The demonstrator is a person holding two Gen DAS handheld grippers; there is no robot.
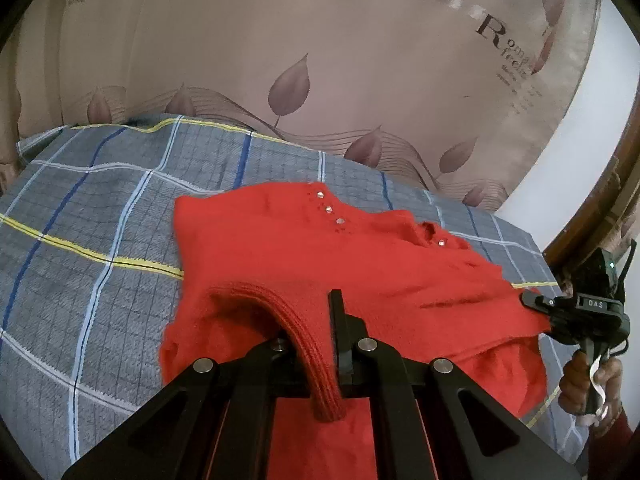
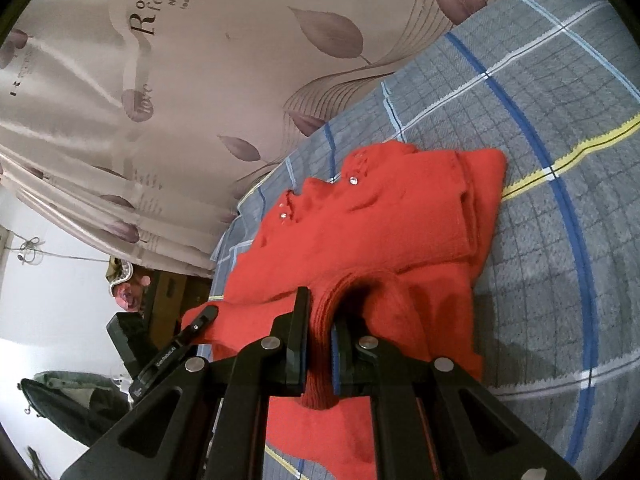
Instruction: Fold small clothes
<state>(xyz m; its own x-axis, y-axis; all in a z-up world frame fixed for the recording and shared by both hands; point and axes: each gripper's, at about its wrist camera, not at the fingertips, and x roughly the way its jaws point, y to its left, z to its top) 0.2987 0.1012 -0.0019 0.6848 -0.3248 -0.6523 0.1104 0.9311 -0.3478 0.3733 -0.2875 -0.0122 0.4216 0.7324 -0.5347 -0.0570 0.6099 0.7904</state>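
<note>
Folding looks partly done: red sweater [image 1: 320,256] lies on the checked bed cover [image 1: 88,216], one side already doubled over. Left tongs [image 1: 320,360] and right tongs [image 2: 320,344] each clamp its ribbed edge; final fold remains

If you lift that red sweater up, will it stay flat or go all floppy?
Probably floppy: the red sweater already sags and bunches where the left gripper and right gripper pinch its ribbed edge. It looks soft and fuzzy, so it likely won't slip on the plaid blanket. Its little shiny studs might snag.
</note>
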